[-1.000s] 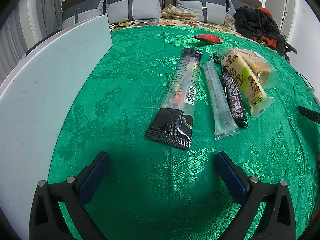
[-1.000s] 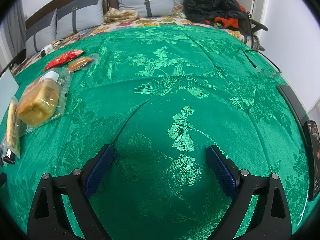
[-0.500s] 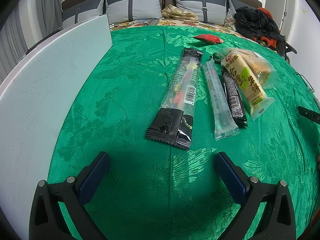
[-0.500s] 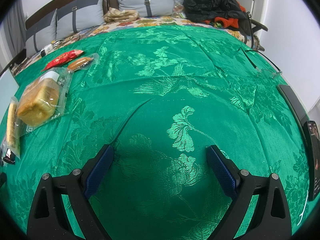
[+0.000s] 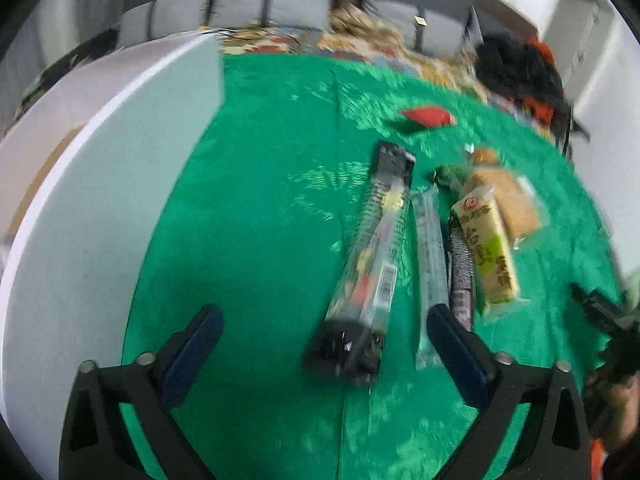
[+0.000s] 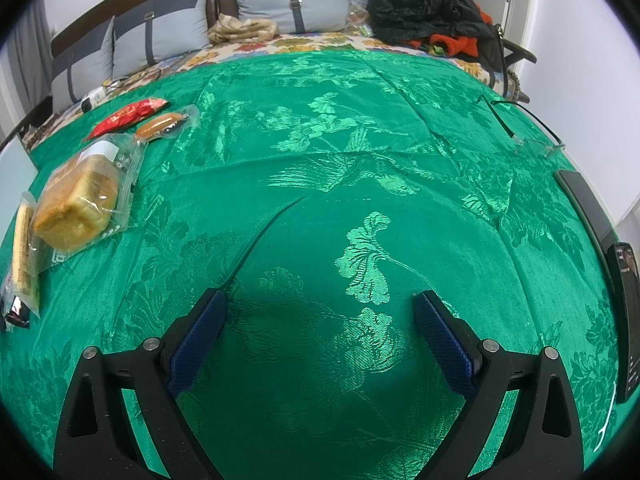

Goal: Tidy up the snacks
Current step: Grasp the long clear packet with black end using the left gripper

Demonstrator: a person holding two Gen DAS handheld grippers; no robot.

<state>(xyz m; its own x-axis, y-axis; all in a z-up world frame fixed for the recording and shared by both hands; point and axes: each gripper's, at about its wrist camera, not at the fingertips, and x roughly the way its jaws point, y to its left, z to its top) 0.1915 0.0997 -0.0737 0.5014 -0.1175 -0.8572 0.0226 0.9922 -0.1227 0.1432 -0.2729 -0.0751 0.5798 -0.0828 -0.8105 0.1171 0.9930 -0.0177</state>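
Now the left tool (image 5: 324, 332), jaws closing with nothing gripped, hovers over the long black-ended snack (image 5: 366, 276) at its twelve o'clock; the clear stick (image 5: 430, 256) alongside could get pinched too. Right tool (image 6: 320, 326) spread, empty.

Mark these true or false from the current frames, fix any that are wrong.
1. The left claw holds a snack. False: its jaws are closing but grip nothing; the long black-ended packet lies on the cloth in the gap between them.
2. The right claw hangs open over bare green cloth. True.
3. The red packet lies farther from the right claw than the wrapped bread. True.
4. The yellow-green bar lies left of the long black-ended packet in the left wrist view. False: it lies to its right.
5. A white board borders the cloth on the left in the left wrist view. True.
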